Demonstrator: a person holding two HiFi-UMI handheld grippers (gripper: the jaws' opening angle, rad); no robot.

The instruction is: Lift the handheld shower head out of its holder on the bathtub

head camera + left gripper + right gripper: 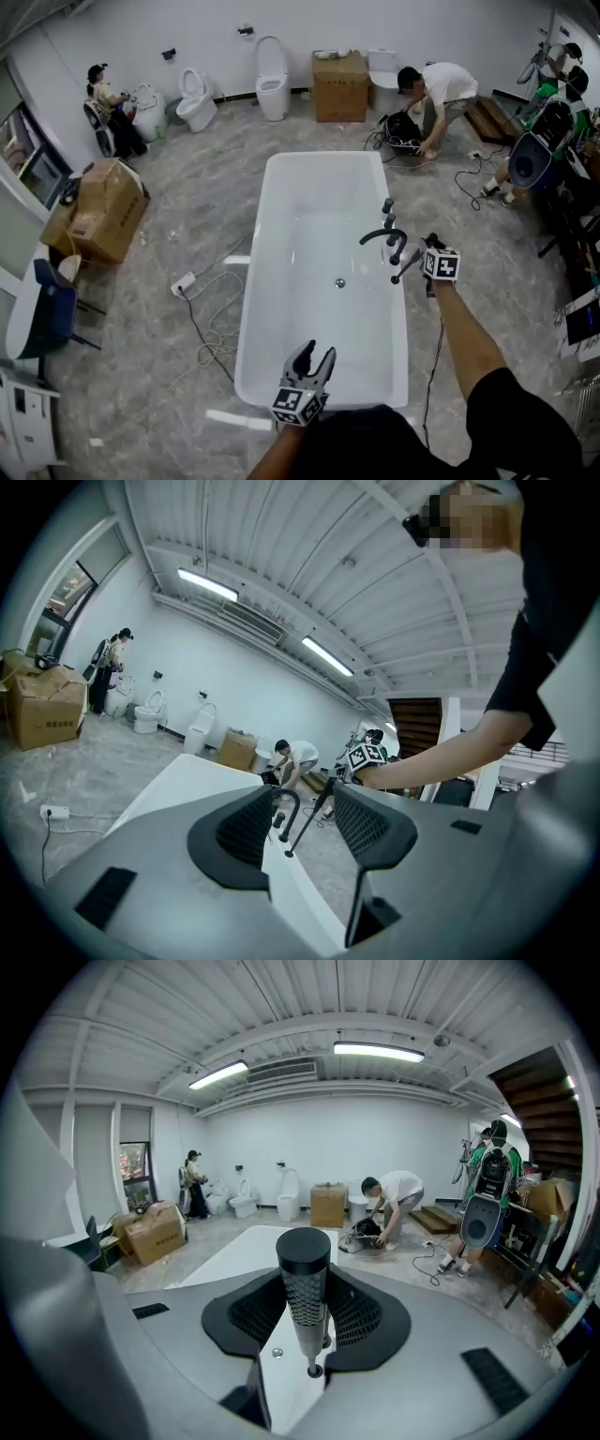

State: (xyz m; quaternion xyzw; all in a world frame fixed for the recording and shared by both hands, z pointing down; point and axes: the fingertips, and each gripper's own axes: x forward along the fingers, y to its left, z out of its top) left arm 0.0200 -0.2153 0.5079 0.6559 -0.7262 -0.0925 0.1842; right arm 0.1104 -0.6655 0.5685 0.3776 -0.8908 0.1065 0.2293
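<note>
On the right-hand rim of the bathtub (249, 319), just on my side of the black faucet (384, 234), the shower head (406, 268) leans at a slant. Its lower end is down at the rim and its capped top is toward me. My right gripper (419, 255) is clenched on it. In the right gripper view both pads press the sides of its honeycomb-textured black handle (303, 1283). The tip below sits at a small dark ring (314, 1371) on the white rim. I cannot tell whether that tip is clear of the holder. My left gripper (316, 354) hovers over the near end of the bathtub. Its jaws are spread and nothing is between them. Beyond the far end, a person (436, 94) crouches beside a cardboard box (339, 86).
</note>
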